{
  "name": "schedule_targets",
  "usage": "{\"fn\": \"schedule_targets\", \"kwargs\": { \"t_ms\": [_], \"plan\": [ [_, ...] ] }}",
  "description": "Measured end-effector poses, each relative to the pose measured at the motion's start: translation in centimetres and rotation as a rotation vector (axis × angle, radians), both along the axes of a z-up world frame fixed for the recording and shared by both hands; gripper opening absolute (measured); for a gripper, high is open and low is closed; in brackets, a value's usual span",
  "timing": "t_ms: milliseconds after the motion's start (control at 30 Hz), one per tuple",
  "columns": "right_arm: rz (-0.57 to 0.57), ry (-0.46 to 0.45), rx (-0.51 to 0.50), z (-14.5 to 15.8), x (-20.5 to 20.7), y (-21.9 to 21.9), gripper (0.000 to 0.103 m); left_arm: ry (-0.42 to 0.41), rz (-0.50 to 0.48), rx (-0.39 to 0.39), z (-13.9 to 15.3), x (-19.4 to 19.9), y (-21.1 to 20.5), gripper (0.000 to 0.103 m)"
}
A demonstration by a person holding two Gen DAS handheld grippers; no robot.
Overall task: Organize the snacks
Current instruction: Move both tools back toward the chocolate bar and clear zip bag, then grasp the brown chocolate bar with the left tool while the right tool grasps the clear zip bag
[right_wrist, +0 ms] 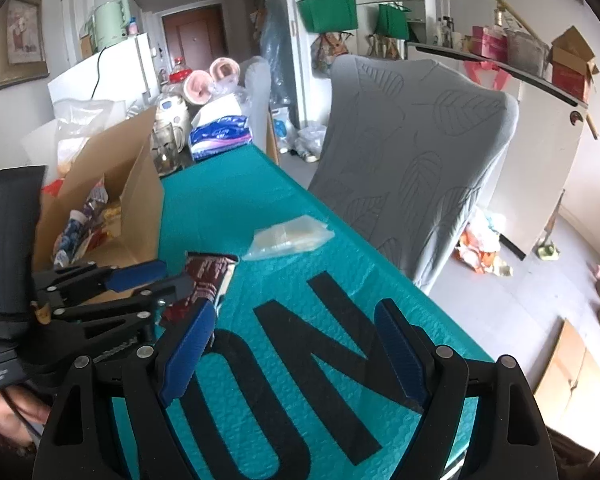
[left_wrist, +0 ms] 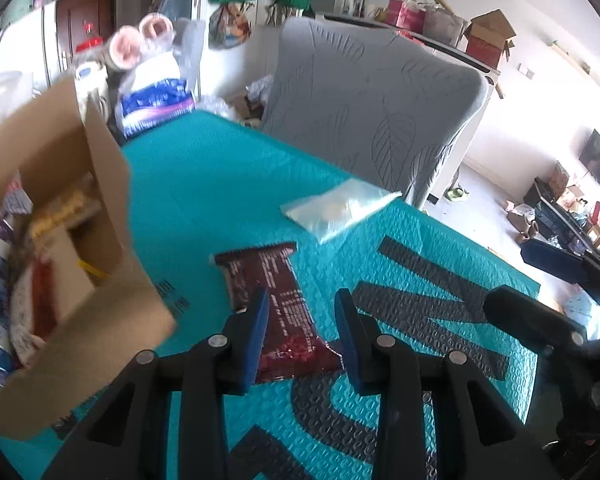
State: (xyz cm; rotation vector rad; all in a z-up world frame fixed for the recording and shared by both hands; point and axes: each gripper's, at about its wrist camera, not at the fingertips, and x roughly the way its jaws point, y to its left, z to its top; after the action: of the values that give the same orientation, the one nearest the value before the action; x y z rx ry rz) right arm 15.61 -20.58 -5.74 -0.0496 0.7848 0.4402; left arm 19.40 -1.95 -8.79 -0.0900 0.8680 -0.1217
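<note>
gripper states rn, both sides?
Left gripper: open, jaws over the dark red foil snack wrapper; contact unclear.
Right gripper: open, holding nothing.

A grey chair cover with a leaf pattern (right_wrist: 416,160) stands against the far edge of the teal-covered table (right_wrist: 228,200). Behind it, green bags (right_wrist: 327,14) hang on a white wall. A brown door (right_wrist: 194,40) closes the hallway, beside a white fridge (right_wrist: 100,74). Daylight washes the pale floor (right_wrist: 540,292).
</note>
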Motion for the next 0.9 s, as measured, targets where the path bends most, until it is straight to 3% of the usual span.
{"fn": "schedule_targets", "kwargs": {
  "t_ms": [200,400,533,600,667,900],
  "plan": [
    [0.02,0.021,0.006,-1.5,1.5,-0.4,0.083,0.031,0.03,0.047,-1.6,1.4,-0.3,0.034],
    [0.061,0.038,0.013,-2.7,3.7,-0.2,0.083,0.01,0.056,0.166,-1.9,1.9,-1.3,0.034],
    [0.096,0.032,0.012,-2.8,5.2,0.2,0.085,0.01,0.088,0.125,-1.7,1.4,-0.8,0.034],
    [0.112,0.032,0.014,-2.6,6.1,0.5,0.095,0.014,0.102,0.098,-1.6,1.1,-0.5,0.034],
    [0.131,0.027,0.007,-2.5,7.0,1.1,0.096,0.012,0.122,0.089,-1.4,0.5,-0.2,0.034],
    [0.183,0.033,-0.046,-2.8,10.1,4.0,0.1,-0.011,0.186,0.148,-1.2,-0.1,0.3,0.034]
  ]
}}
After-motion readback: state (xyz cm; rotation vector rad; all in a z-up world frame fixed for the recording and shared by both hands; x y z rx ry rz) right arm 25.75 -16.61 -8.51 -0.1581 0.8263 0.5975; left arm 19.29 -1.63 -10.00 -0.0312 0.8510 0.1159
